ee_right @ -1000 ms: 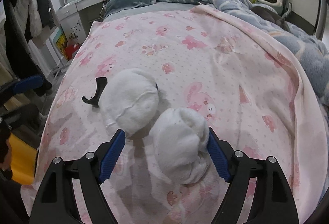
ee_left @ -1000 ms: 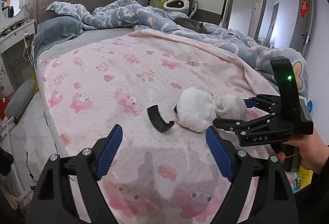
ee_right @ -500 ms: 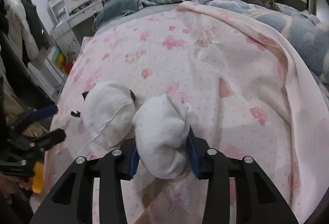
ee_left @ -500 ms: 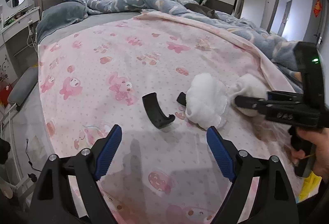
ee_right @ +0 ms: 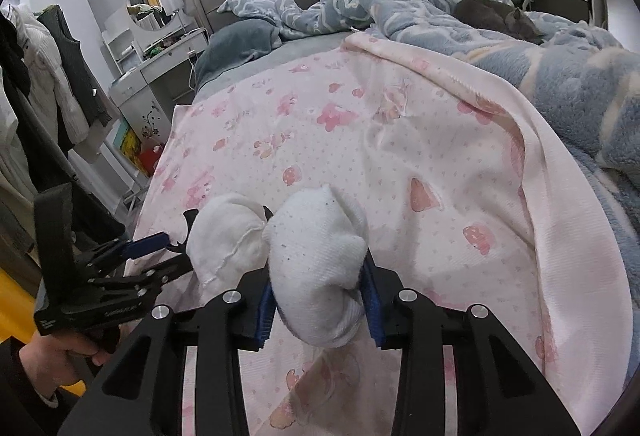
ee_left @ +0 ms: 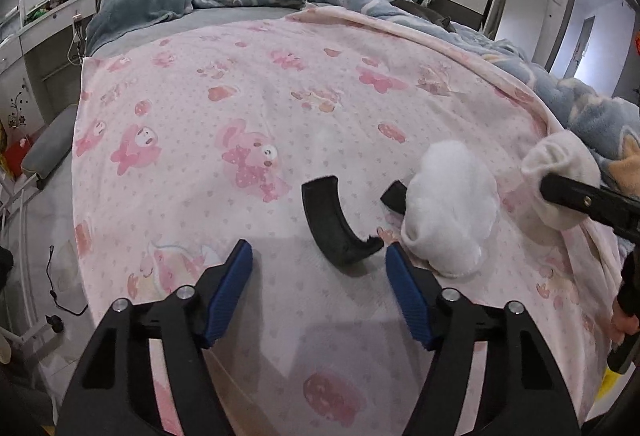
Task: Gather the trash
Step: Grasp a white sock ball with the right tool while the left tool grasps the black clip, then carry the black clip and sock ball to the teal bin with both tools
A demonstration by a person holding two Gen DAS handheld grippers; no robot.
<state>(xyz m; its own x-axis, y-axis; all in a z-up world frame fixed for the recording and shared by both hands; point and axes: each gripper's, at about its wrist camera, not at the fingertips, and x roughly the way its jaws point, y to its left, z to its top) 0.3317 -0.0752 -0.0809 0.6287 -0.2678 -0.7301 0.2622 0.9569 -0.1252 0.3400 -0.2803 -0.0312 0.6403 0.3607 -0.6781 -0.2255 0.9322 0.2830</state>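
Observation:
A curved black plastic piece (ee_left: 332, 224) lies on the pink sheet (ee_left: 240, 108), just ahead of my left gripper (ee_left: 320, 276). The left jaws are closing and nothing is pressed between the pads. A white cloth wad (ee_left: 448, 212) rests to its right, covering part of a second black piece (ee_left: 394, 196). My right gripper (ee_right: 318, 300) is shut on another white cloth wad (ee_right: 320, 256), held a little above the sheet; it also shows at the right edge of the left wrist view (ee_left: 560, 172). In the right wrist view the resting wad (ee_right: 228, 236) sits left of the held one, with the left gripper (ee_right: 148, 248) beside it.
A rumpled blue blanket (ee_right: 560, 76) fills the bed's far and right side, with a grey cat (ee_right: 500, 16) lying on it. A white dresser (ee_right: 160, 76) and hanging clothes (ee_right: 52, 84) stand left of the bed. Cables lie on the floor (ee_left: 52, 276).
The right gripper shut on the nearer white wad and raised it off the sheet. The left gripper came down toward the curved black piece and its jaws narrowed.

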